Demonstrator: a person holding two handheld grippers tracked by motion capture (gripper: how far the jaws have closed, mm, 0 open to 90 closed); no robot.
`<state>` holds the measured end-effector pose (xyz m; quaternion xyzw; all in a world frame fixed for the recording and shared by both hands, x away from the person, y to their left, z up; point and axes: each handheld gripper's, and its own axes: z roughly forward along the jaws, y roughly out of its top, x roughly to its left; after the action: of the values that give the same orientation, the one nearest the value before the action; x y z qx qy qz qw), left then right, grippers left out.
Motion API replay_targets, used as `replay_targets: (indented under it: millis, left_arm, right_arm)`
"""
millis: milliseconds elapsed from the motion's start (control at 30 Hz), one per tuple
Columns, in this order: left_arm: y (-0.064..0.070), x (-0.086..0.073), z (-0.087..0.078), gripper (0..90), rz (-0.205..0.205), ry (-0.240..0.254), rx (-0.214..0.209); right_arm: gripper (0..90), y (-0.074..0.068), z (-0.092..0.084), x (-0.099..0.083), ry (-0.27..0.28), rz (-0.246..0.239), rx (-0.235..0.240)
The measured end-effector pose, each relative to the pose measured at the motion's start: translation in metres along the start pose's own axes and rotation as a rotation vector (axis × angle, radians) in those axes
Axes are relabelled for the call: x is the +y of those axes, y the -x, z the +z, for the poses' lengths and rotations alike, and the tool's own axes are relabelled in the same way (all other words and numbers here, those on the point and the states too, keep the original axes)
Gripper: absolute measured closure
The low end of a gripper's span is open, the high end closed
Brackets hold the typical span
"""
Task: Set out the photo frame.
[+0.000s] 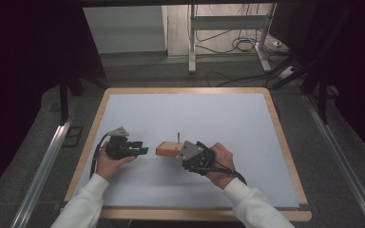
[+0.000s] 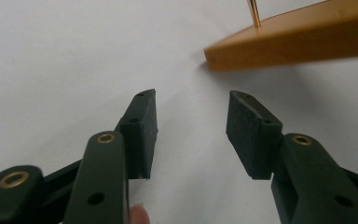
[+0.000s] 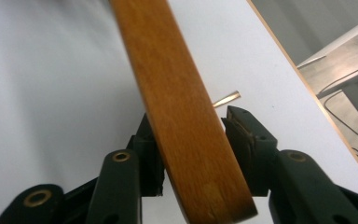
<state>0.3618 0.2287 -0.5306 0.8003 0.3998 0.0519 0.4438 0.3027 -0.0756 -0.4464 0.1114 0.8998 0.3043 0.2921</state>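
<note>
A flat orange-brown wooden block [image 1: 167, 149] with a thin metal pin [image 1: 178, 137] standing up from it is at the middle of the white table top [image 1: 195, 114]. My right gripper [image 1: 176, 153] comes at it from the right. In the right gripper view the block [image 3: 168, 84] fills the gap of my right gripper [image 3: 191, 135], with both pads against its faces and the pin [image 3: 226, 99] beyond. My left gripper [image 1: 145, 151] stands just left of the block. Its jaws are open with nothing between them, and my left gripper [image 2: 191, 130] points at the block's near corner [image 2: 298, 42].
The white top has a wooden rim [image 1: 285, 152]. Beyond the far edge are grey floor, a metal stand [image 1: 192, 42] and loose cables [image 1: 242, 45]. Metal rails [image 1: 43, 171] run along both sides of the table.
</note>
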Motion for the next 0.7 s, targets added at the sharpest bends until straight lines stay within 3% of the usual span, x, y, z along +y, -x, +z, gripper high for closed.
replay_targets:
  millis: [300,600,700]
  left_arm:
    - [-0.002,-0.001,-0.001,52.6,-0.004,-0.001,0.002]
    - [-0.003,-0.001,0.0,52.6,-0.009,0.0,-0.001]
    - [-0.003,-0.001,-0.001,52.6,-0.011,0.002,-0.001]
  right_arm:
    - [65.0,0.003,0.001,0.007,-0.001,-0.052,0.007]
    - [69.5,0.01,-0.023,0.011,0.056,0.014,0.119]
    - [69.1,0.011,-0.025,0.009,0.064,0.025,0.116]
